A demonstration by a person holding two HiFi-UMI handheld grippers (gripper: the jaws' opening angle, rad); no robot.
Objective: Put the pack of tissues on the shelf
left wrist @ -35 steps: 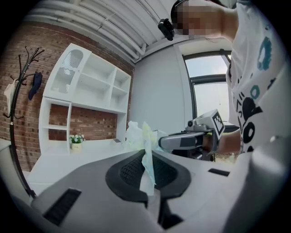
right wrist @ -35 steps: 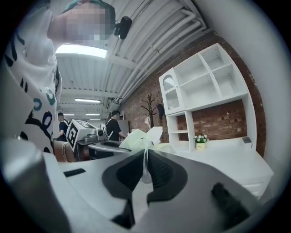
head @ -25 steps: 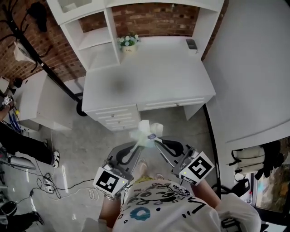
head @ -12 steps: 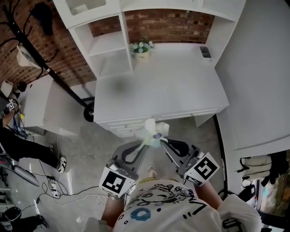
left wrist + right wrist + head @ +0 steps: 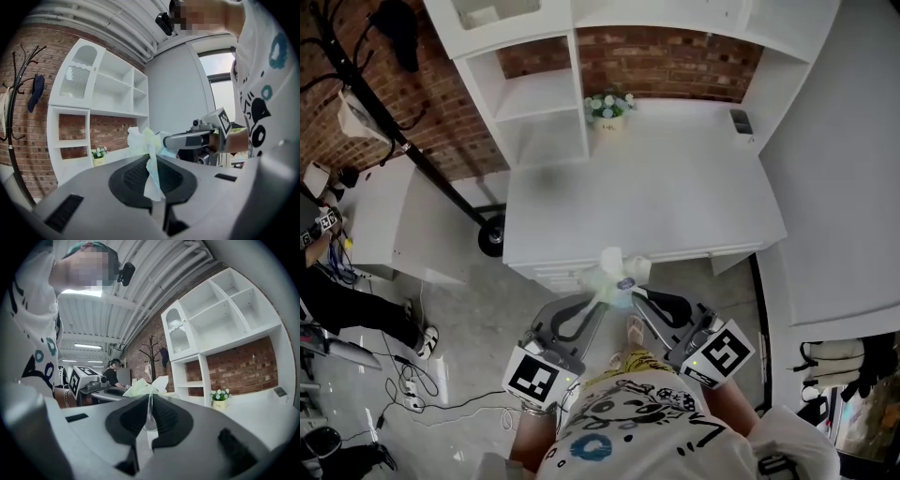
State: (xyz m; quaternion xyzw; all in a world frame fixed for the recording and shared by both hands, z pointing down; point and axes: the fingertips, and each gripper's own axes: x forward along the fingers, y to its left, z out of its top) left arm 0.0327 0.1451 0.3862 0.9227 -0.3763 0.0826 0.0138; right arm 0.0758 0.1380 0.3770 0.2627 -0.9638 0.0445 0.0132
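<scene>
The pack of tissues [image 5: 614, 276], pale green and white in a crinkly wrapper, hangs in the air just before the front edge of the white desk [image 5: 647, 202]. Both grippers pinch it from opposite sides. My left gripper [image 5: 602, 294] is shut on its lower left end, the wrapper [image 5: 151, 168] squeezed between the dark pads. My right gripper [image 5: 628, 291] is shut on its right end, with a thin fold [image 5: 149, 411] caught in the jaws. The white shelf unit [image 5: 534, 98] rises at the desk's back left, its compartments bare.
A small pot of flowers [image 5: 609, 109] stands at the back of the desk beside the shelf upright. A dark small device [image 5: 740, 121] lies at the back right corner. A black coat stand [image 5: 412, 141] leans at left, and a person's leg [image 5: 337, 291] shows at the left edge.
The desk and shelf have slid down and right in the head view as the person stepped closer. Both grippers kept their hold on the tissue pack, now at the desk's front edge.
</scene>
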